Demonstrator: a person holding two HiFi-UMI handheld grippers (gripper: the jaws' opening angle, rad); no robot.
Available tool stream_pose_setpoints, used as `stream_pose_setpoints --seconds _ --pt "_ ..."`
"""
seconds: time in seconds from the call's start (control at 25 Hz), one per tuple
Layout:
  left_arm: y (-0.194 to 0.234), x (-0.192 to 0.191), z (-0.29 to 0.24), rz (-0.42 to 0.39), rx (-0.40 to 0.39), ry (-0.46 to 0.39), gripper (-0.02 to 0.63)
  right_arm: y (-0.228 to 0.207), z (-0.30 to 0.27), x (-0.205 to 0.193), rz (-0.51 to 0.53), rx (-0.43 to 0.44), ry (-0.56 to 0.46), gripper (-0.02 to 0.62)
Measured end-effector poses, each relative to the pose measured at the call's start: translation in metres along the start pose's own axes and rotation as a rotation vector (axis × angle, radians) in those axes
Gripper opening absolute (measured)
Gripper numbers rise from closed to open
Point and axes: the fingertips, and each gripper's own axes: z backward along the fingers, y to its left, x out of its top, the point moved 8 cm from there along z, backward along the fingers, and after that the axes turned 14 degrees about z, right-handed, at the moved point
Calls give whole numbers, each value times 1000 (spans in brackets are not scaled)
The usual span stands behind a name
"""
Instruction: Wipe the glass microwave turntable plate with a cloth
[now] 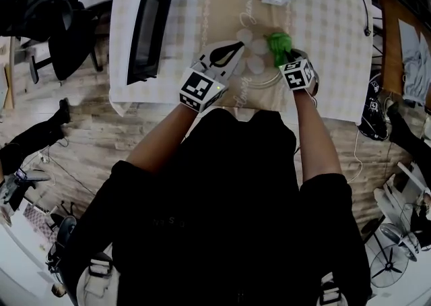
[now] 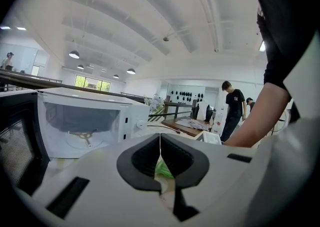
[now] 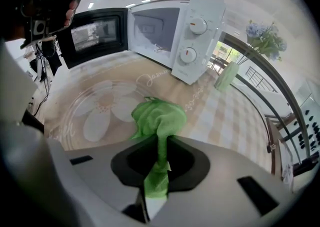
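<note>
Glass plate (image 3: 95,113) flat on tabletop (image 3: 227,116), spreads left from right tongs (image 3: 160,143), clenched on green cloth (image 3: 157,118). Left tongs (image 2: 160,146) clenched at plate's left edge.

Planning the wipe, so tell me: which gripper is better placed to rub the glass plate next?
Right. The right gripper is shut on the green cloth, which is bunched just over the glass plate. The left gripper has its jaws together and holds no cloth.
</note>
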Motion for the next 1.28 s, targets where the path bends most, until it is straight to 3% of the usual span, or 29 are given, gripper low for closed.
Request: stream_pose_setpoints --seconds 0.28,0.6,0.96,1.28 --pt "0 -2 13 -4 19 -10 21 -15 9 -16 -33 -43 46 54" --pt "3 2 29 -11 52 -47 21 -14 48 9 -126 -48 -106 54" --pt "16 0 50 1 111 -70 21 46 63 92 -45 99 -293 54" --pt "23 -5 71 8 166 -75 21 109 42 133 61 243 -301 54"
